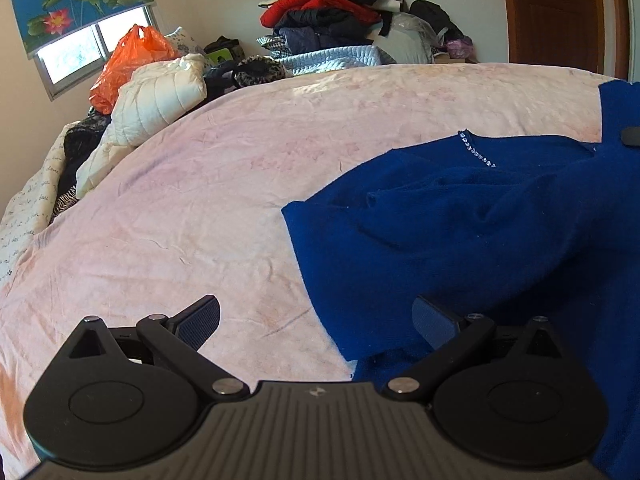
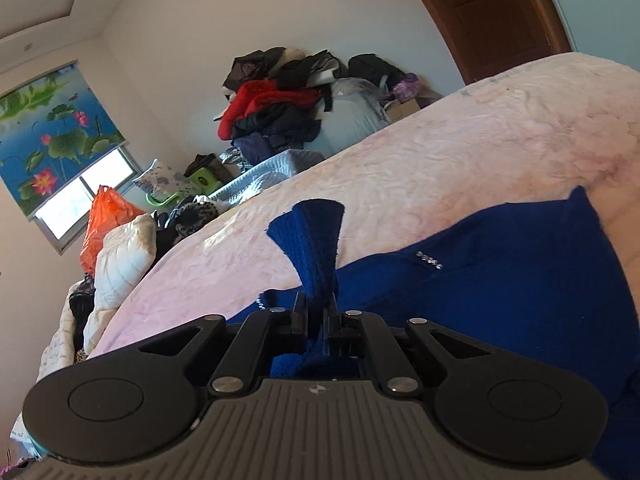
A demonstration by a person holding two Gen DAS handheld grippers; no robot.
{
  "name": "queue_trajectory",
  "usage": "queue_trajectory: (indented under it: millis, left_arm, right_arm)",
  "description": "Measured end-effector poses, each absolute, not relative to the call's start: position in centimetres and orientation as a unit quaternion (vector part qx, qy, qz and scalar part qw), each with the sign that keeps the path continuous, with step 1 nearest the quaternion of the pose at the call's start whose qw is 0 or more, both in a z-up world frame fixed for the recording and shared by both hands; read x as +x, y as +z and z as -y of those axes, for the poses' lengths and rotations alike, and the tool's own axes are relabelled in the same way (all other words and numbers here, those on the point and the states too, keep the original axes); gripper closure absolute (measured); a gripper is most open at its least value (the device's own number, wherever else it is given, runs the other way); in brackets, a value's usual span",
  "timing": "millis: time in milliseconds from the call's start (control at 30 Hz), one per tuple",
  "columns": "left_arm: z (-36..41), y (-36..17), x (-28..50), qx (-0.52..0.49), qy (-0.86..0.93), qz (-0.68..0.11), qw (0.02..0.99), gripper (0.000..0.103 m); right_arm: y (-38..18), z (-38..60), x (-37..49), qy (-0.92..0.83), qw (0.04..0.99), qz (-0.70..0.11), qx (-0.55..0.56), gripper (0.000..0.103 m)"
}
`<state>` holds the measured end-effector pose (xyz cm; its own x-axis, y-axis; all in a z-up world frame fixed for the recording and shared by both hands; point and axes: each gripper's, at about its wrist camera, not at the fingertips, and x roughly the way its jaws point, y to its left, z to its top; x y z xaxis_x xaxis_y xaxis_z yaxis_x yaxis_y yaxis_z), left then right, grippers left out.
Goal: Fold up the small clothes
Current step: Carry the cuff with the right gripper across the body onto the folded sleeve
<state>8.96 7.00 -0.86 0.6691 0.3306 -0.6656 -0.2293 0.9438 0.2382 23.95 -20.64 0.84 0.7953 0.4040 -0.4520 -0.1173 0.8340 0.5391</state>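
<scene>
Pink bed [image 1: 240, 184], one blue garment [image 1: 480, 232] (rumpled), right gripper [image 2: 318, 308] clamping it

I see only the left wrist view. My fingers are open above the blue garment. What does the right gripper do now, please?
Observer: The right gripper is shut on a bunched strip of the blue garment, which fans out past its fingers.
Operator: Is that strip lifted or flat on the bed?
Observer: Lifted. It stands up from the fingers, above the pink bedcover.
Operator: Does my left gripper appear in that view?
Observer: No, the left gripper is visible only in your own view, with nothing between its fingers.
</scene>
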Motion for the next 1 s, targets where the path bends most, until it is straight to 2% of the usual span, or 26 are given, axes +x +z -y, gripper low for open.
queue_trajectory:
  millis: [233, 367, 467, 600, 700, 733, 767, 833, 1000]
  left_arm:
    - [-5.7, -1.8, 9.1, 0.080, 0.147, -0.385, 0.907, 0.000]
    - [-5.7, -1.9, 9.2, 0.082, 0.148, -0.387, 0.906, 0.000]
    - [-5.8, -2.0, 9.3, 0.081, 0.150, -0.390, 0.905, 0.000]
    - [-5.7, -1.9, 9.2, 0.082, 0.149, -0.390, 0.905, 0.000]
    - [-5.6, -1.6, 9.2, 0.083, 0.149, -0.385, 0.907, 0.000]
    - [-5.5, -1.5, 9.2, 0.083, 0.149, -0.383, 0.908, 0.000]
    - [-5.5, -1.3, 9.3, 0.083, 0.149, -0.381, 0.909, 0.000]
    - [-5.3, -0.8, 9.5, 0.082, 0.149, -0.376, 0.911, 0.000]
    - [-4.8, 0.1, 9.8, 0.081, 0.144, -0.365, 0.916, 0.000]
  right_arm:
    - [-2.0, 21.6, 23.0, 0.132, 0.903, -0.314, 0.262, 0.094]
    - [-3.0, 21.6, 23.1, 0.124, 0.897, -0.330, 0.266, 0.086]
    - [-3.4, 21.6, 23.3, 0.118, 0.894, -0.340, 0.268, 0.084]
    - [-3.8, 21.9, 24.1, 0.110, 0.891, -0.346, 0.274, 0.071]
    - [-3.8, 22.2, 24.7, 0.112, 0.886, -0.346, 0.289, 0.073]
    - [-3.6, 22.1, 25.0, 0.113, 0.886, -0.345, 0.287, 0.079]
    - [-3.1, 21.9, 25.2, 0.113, 0.889, -0.345, 0.279, 0.093]
    - [-1.8, 21.5, 25.4, 0.122, 0.897, -0.332, 0.264, 0.093]
    - [3.0, 23.3, 24.4, 0.130, 0.925, -0.234, 0.270, 0.093]
